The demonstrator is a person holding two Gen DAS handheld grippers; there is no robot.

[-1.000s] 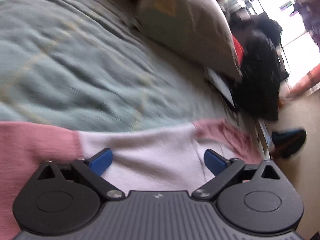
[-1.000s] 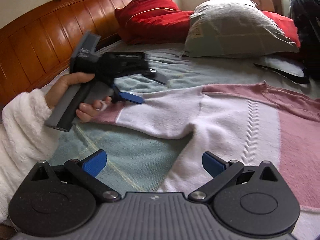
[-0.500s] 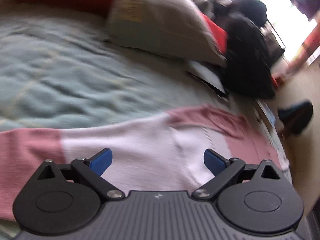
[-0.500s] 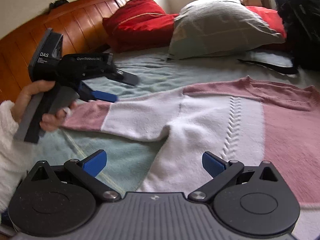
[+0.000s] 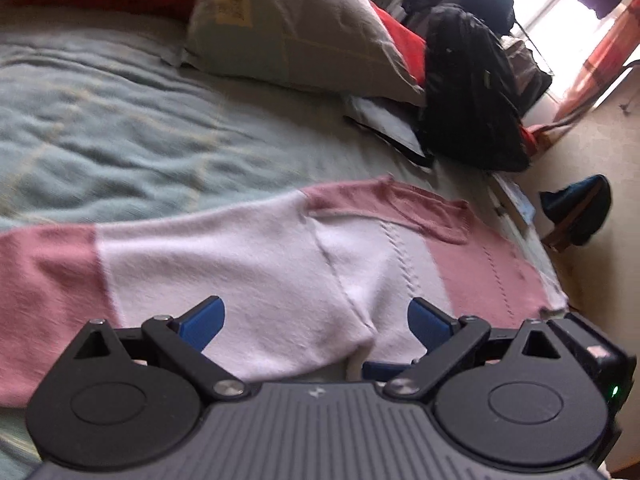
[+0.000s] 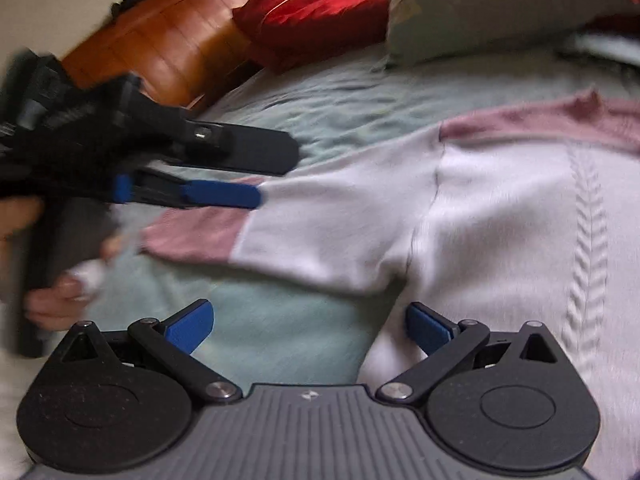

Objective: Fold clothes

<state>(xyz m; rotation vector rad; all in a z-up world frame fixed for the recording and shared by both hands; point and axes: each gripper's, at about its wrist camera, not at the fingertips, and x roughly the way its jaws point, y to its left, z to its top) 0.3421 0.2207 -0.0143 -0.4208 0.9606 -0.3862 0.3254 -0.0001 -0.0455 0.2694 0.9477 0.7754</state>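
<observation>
A pink and white sweater [image 6: 460,208] lies spread flat on a bed [image 5: 140,120], one sleeve [image 6: 248,228] stretched straight out to the side and no fold showing in what the views take in. The left gripper [image 5: 316,318] hovers over that sleeve with fingers spread and empty; the right gripper [image 6: 308,326], also spread and empty, hangs near the armpit. Judging by this, all the folding remains.
</observation>
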